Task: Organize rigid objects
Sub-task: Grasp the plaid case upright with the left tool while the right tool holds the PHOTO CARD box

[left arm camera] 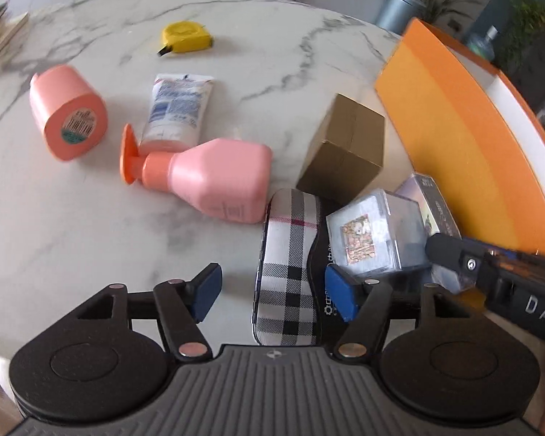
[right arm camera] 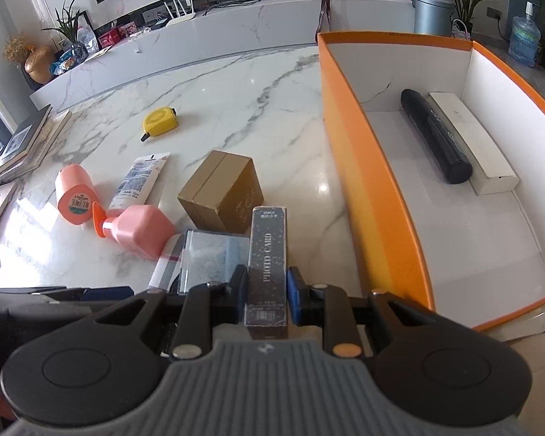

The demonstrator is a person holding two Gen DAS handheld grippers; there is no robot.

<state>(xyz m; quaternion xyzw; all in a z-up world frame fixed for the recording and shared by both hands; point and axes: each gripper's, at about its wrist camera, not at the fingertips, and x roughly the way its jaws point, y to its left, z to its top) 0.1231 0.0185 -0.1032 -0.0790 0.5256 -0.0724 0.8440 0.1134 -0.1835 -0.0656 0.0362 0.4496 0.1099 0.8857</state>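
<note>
Left wrist view: the plaid case [left arm camera: 289,272] lies nearest, between the spread pads of my left gripper [left arm camera: 275,292], which press nothing. Beside it lie a clear box [left arm camera: 376,236], a gold box [left arm camera: 345,149] and a pink pump bottle [left arm camera: 214,178].

Right wrist view: my right gripper [right arm camera: 266,296] pinches the dark photo-card box [right arm camera: 267,265] just left of the orange bin [right arm camera: 374,189], which holds a black cylinder [right arm camera: 436,136].
</note>
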